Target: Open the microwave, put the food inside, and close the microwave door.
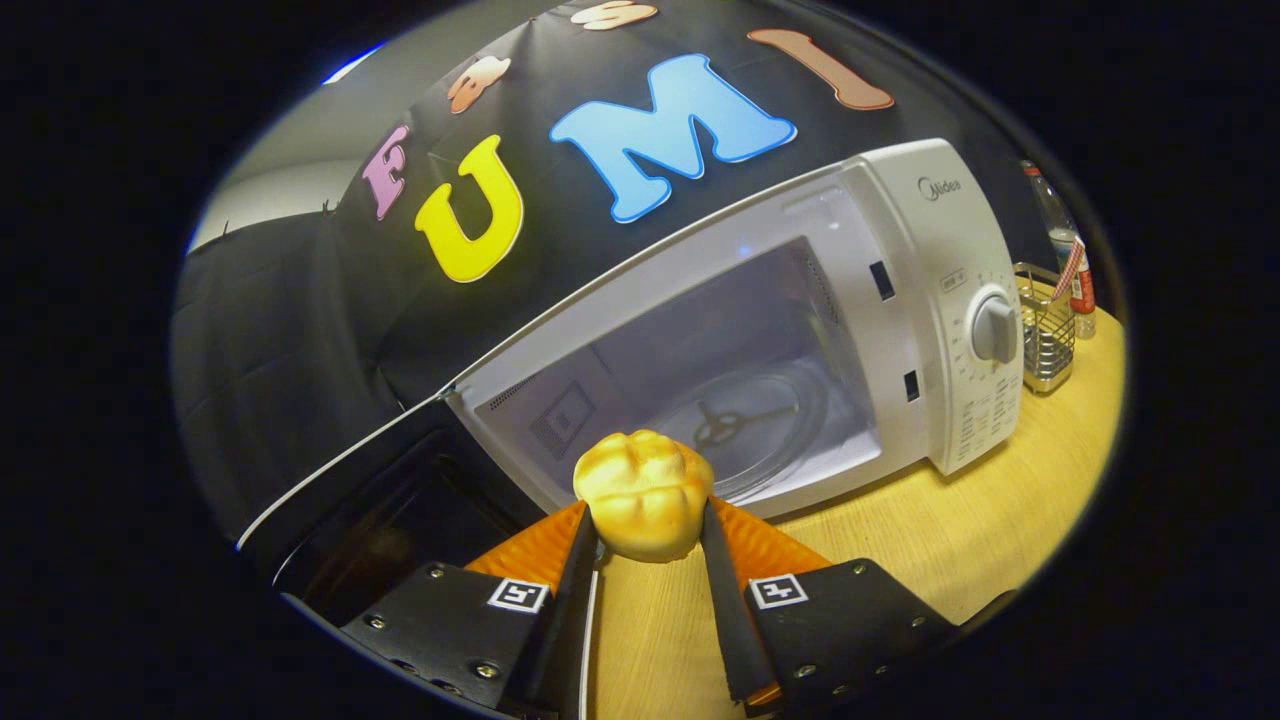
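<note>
A white microwave (930, 300) stands on the wooden table, its door (370, 500) swung open to the left of the fingers. Inside its cavity lies the glass turntable (750, 425), bare. My gripper (645, 520) is shut on a yellow bread roll (642, 490), one finger pressing each side. The roll hangs just in front of the cavity's lower sill, a little above the table.
The wooden table (980, 520) runs under and to the right of the microwave. A wire metal rack (1045, 330) and a plastic bottle (1070, 250) stand right of the microwave's control panel, whose round knob (993, 328) faces me.
</note>
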`<action>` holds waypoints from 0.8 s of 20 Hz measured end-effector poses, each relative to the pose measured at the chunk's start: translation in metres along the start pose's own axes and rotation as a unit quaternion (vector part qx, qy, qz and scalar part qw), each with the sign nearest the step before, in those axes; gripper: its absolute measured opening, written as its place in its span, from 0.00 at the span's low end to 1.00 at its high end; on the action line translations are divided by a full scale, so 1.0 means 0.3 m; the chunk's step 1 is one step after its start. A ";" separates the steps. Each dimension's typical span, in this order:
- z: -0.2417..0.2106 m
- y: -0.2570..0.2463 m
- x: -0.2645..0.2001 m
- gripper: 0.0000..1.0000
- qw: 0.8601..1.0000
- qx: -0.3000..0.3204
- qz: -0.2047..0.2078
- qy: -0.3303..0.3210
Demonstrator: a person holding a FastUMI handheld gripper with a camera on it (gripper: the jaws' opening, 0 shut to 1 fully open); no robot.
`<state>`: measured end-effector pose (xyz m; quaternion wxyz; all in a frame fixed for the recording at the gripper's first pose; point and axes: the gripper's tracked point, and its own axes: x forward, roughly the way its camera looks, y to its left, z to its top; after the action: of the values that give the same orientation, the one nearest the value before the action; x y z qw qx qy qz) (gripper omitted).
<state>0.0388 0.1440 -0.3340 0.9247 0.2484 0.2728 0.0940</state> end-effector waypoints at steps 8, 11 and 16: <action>-0.006 -0.036 0.224 0.58 0.998 0.054 -0.020 -0.010; -0.029 -0.055 0.273 0.58 0.998 0.061 -0.032 -0.003; -0.033 -0.062 0.321 0.58 0.996 0.083 -0.028 -0.003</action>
<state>0.1143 0.1618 -0.3949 0.9039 0.3173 0.2835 0.0443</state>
